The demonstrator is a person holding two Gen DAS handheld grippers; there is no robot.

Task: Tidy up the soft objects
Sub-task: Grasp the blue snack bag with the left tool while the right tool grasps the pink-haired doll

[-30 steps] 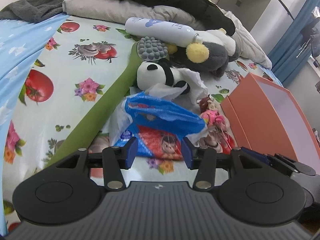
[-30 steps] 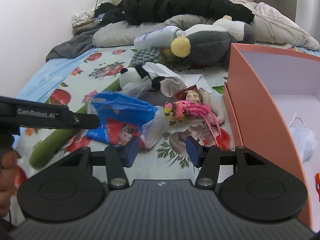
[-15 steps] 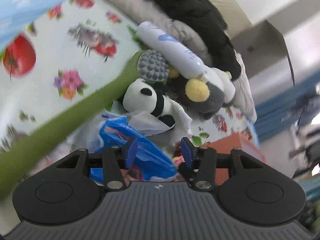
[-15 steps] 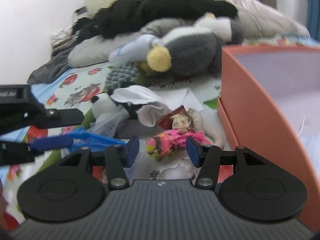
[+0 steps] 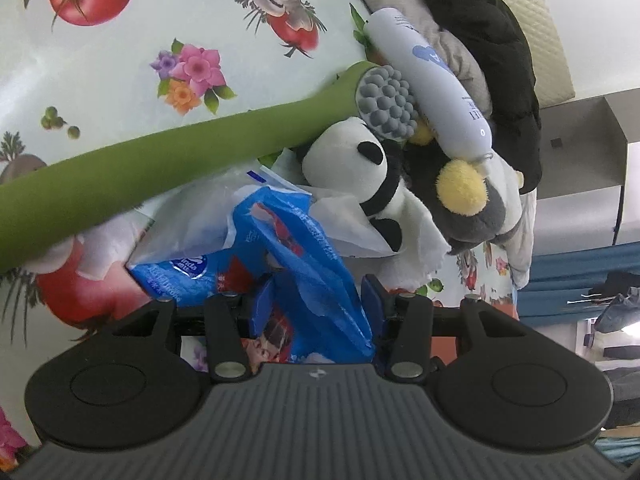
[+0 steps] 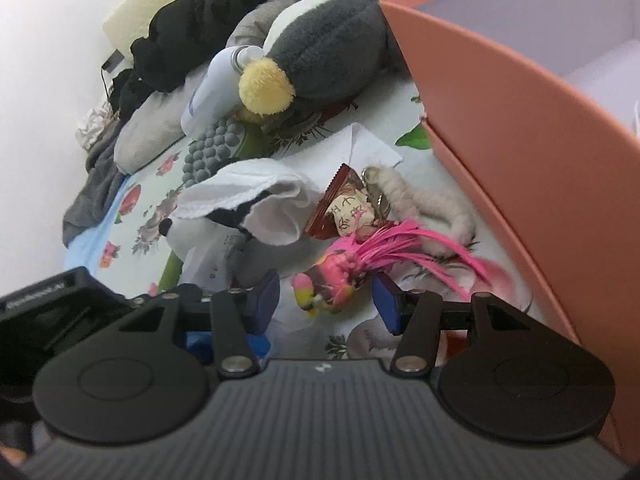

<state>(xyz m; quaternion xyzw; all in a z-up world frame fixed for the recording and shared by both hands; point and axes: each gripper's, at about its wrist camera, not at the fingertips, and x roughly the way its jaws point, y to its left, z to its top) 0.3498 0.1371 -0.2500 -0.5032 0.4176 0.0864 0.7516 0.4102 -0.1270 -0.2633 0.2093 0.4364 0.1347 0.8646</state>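
Note:
My left gripper [image 5: 318, 304] stands astride a crumpled blue plastic bag [image 5: 304, 240] on the flowered bedsheet. The bag fills the gap between the blue pads, and I see no squeeze on it. Behind the bag lie a panda plush [image 5: 352, 164] and a grey penguin plush [image 5: 476, 208]. My right gripper [image 6: 326, 300] hovers over a pink feathered toy [image 6: 348, 264]. Its jaws are closing, the toy's head sits between them, and there is a gap on each side. A small doll charm [image 6: 348, 208] lies just beyond the toy.
An orange box [image 6: 500, 120] rises close on the right of the right gripper. A long green foam tube [image 5: 160, 160], a grey bumpy ball [image 5: 386, 106] and a white bottle [image 5: 432, 76] lie by the plush toys. White cloth [image 6: 260, 188] drapes the panda. Dark clothes pile up at the back.
Both grippers rolled and sank toward the bed. The left one came down over the blue bag, now between its jaws. The right one closed in on the pink toy, its jaws slightly narrower.

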